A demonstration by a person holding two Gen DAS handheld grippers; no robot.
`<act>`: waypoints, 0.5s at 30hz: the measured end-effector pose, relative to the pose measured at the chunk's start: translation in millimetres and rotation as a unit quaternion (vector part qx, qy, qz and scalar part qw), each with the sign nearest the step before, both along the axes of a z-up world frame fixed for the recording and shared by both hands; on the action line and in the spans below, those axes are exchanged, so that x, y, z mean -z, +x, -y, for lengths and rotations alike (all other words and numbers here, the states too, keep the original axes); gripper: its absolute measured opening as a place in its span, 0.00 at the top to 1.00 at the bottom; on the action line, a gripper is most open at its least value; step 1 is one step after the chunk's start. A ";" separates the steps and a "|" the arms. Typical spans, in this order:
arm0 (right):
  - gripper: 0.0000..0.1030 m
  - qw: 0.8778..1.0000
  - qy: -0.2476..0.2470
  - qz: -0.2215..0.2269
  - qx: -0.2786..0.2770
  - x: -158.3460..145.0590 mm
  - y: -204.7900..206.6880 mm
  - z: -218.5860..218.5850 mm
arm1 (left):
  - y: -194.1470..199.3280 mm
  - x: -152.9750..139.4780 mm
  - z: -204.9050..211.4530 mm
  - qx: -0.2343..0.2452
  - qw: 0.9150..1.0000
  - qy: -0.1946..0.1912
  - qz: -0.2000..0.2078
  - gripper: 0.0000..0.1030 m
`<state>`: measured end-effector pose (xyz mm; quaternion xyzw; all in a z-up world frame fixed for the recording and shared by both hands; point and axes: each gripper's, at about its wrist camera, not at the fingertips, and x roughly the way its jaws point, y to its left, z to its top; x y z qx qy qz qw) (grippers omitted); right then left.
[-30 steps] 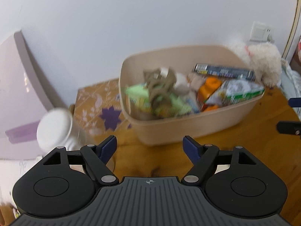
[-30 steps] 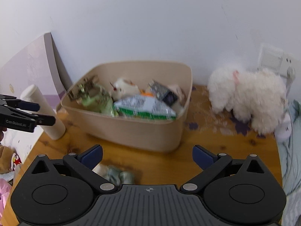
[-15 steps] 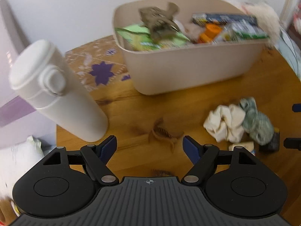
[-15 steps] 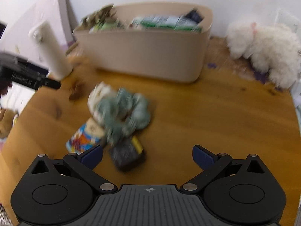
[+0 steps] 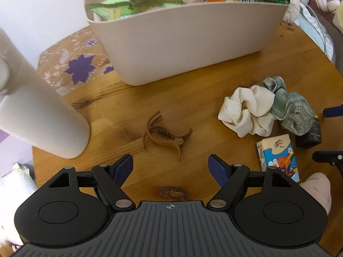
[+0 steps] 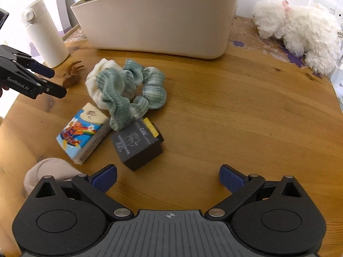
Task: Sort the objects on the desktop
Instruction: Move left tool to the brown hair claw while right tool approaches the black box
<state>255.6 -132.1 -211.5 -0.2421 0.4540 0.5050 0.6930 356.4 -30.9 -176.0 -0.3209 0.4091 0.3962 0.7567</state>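
A brown hair claw clip (image 5: 165,135) lies on the wooden table just ahead of my open, empty left gripper (image 5: 170,167); the same clip (image 6: 72,75) shows beside that gripper (image 6: 50,80) in the right wrist view. A white scrunchie (image 5: 246,111) and a green scrunchie (image 6: 133,92) lie tangled together. Beside them sit a cartoon tissue pack (image 6: 82,132) and a dark grey box (image 6: 137,144). My right gripper (image 6: 168,177) hovers open and empty, with the grey box just ahead of its left finger. A beige bin (image 6: 156,19) full of items stands behind.
A white flask (image 5: 36,111) stands at the left near the clip. A fluffy white plush toy (image 6: 300,32) lies at the back right. A pinkish soft thing (image 6: 47,173) lies by the near table edge. The round table's edge curves close on both sides.
Both grippers have come down and tilted toward the table. The view has shifted from the bin and wall to the clip, scrunchies, tissue pack and box, which now look closer.
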 end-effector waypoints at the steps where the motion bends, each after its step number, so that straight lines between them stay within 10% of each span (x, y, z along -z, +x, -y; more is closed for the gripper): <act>1: 0.00 1.000 -0.001 0.005 -0.002 1.1 -0.7 -1.4 | 1.5 1.8 -0.5 0.002 1.000 0.003 0.000 0.24; 9: 0.00 0.999 0.012 0.039 -0.024 6.3 -11.7 -2.9 | 4.1 17.0 -7.6 0.007 1.000 0.013 0.025 0.23; 15: 0.00 0.999 0.003 0.036 -0.036 4.6 -8.1 -10.2 | -1.0 27.2 -16.4 -0.016 0.999 0.011 0.030 0.02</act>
